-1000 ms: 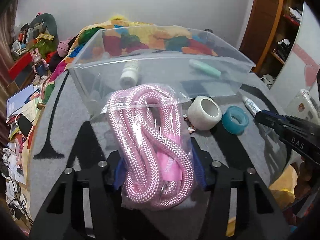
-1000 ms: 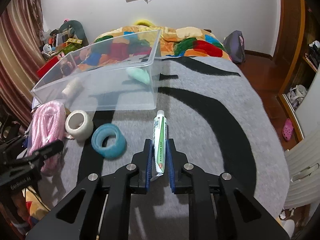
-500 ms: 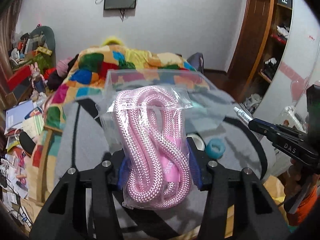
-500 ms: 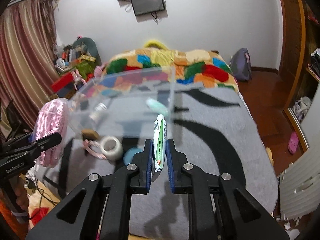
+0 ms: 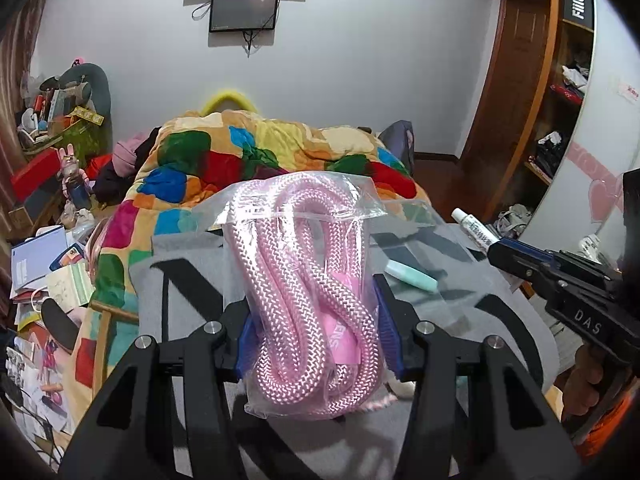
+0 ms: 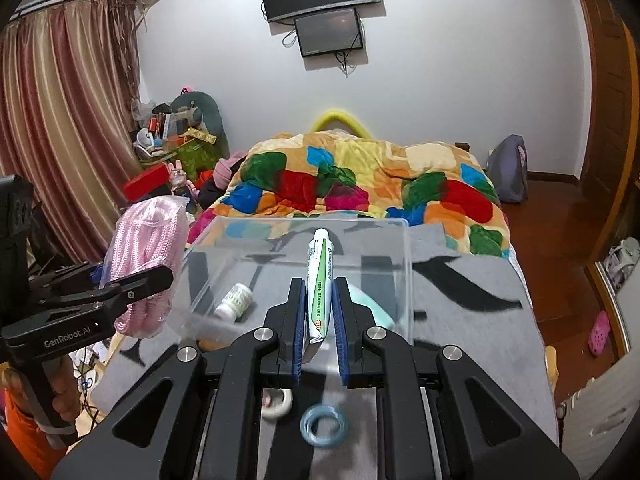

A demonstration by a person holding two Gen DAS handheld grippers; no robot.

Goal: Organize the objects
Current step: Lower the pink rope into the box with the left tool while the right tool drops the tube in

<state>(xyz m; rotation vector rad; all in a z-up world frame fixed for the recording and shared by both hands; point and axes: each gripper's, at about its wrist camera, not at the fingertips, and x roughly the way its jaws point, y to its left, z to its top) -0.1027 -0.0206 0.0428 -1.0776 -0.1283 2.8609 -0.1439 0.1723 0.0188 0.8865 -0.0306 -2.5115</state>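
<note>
My left gripper is shut on a clear bag of pink rope and holds it raised above the grey blanket. It shows at the left of the right wrist view. My right gripper is shut on a white and green tube, held up over the near side of the clear plastic bin. The bin holds a small white bottle and a mint green tube. The right gripper shows at the right of the left wrist view.
A white tape roll and a blue tape ring lie on the grey blanket below my right gripper. A colourful quilt covers the bed behind the bin. Clutter is piled at the left.
Both grippers have risen from the blanket with their loads and tilted up. The right gripper has moved to the bin, and the tape rolls now lie below it.
</note>
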